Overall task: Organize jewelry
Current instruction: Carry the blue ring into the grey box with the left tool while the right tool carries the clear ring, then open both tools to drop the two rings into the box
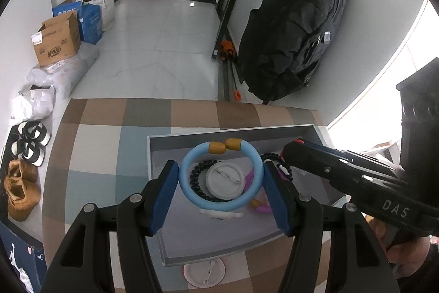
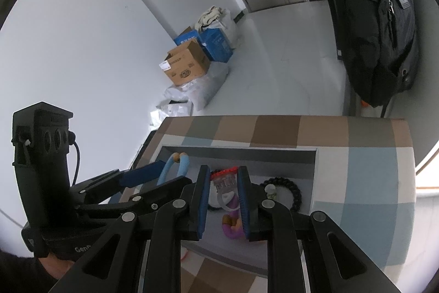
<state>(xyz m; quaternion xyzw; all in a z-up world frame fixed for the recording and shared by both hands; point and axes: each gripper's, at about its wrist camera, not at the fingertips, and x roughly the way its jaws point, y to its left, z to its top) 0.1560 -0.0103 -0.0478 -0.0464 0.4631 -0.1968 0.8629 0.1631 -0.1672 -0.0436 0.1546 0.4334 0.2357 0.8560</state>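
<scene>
Jaws above checkered tablecloth, backpack beyond

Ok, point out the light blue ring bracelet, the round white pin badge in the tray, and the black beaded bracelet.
Light blue ring bracelet (image 1: 189, 194): left wrist view, lower-left arc.
Round white pin badge (image 1: 223, 179): left wrist view, back face.
Black beaded bracelet (image 2: 295, 192): right wrist view, right-hand beads.

Black hand-held gripper, blue pads, silver screws

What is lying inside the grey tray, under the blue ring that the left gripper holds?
Under the blue ring, in the grey tray: a white round badge, a black coil band and a purple bracelet. The ring hides parts of them.
</scene>
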